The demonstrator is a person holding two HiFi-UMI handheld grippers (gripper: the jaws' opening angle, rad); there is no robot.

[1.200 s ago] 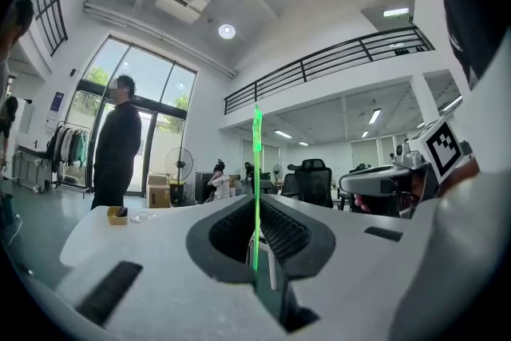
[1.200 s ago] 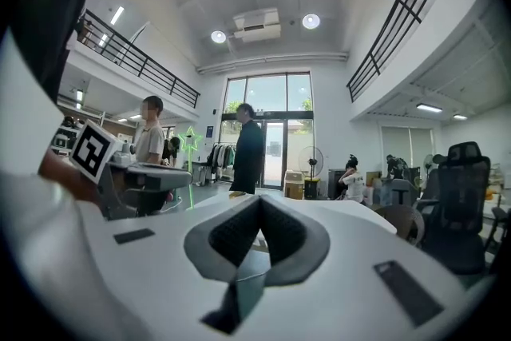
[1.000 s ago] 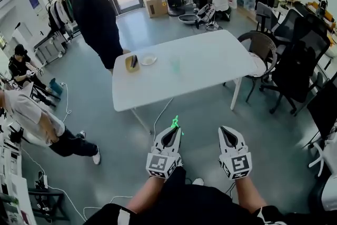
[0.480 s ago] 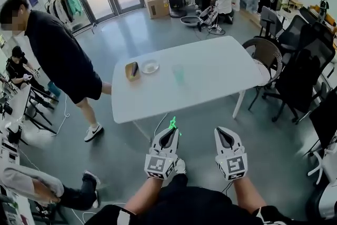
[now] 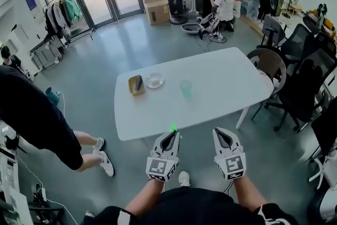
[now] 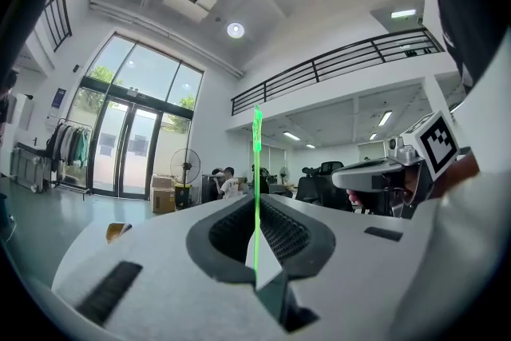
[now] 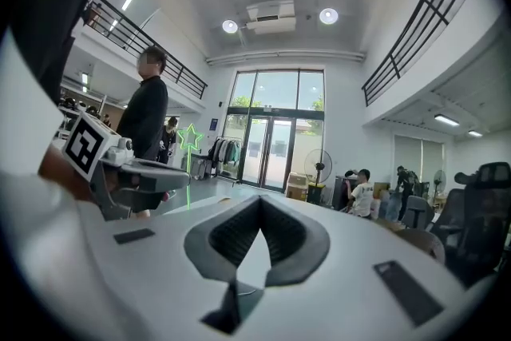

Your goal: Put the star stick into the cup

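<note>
A thin green star stick [image 5: 173,128] stands up out of my left gripper [image 5: 169,137], which is shut on it just short of the white table's near edge [image 5: 158,126]. In the left gripper view the stick [image 6: 256,188] rises straight between the closed jaws. From the right gripper view its star top [image 7: 190,137] shows above the left gripper [image 7: 132,170]. A pale green translucent cup [image 5: 186,88] stands upright mid-table, well beyond both grippers. My right gripper [image 5: 221,136] is beside the left, shut and empty [image 7: 259,208].
A small white plate [image 5: 155,80] and a yellow-brown holder [image 5: 136,84] sit left of the cup. A person in black [image 5: 31,118] stands close at the left. A wicker chair [image 5: 267,63] and black office chairs [image 5: 303,87] crowd the table's right end.
The table has come closer as both grippers advanced toward its near edge. The person in black walked from the table's far left corner to my near left.
</note>
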